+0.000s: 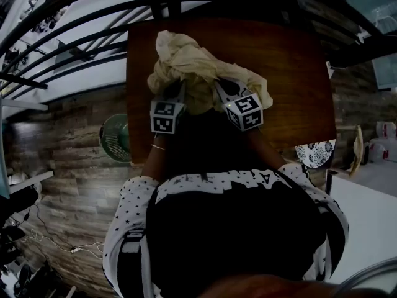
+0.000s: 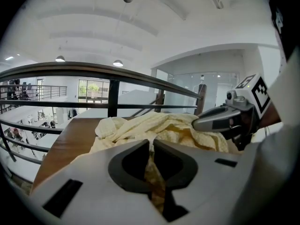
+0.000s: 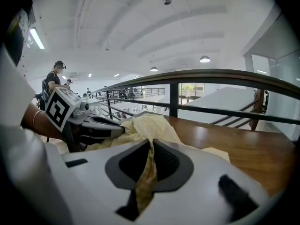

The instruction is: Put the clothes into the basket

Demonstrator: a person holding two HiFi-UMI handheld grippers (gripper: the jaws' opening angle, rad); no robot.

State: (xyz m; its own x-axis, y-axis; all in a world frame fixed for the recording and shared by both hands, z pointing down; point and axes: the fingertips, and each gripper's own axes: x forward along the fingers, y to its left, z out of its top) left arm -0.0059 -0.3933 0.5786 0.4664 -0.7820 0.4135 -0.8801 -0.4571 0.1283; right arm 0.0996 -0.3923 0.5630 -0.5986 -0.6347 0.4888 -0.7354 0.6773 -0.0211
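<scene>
Two grips on one cream garment: the pick-up is in hand

Most of the upper middle of the head view is the wooden table, with a railing beyond it. The cream garment lies on the table at upper centre, crumpled into a heap with no clear front. Its longer spread runs from top centre down toward the right. The left gripper and right gripper meet its lower edge side by side, the jaws of each pinched narrow on a fold of cloth. The next move likely calls for raising both together and carrying the garment to the basket. I cannot surely pick the basket out; a round green thing at left may be it.
</scene>
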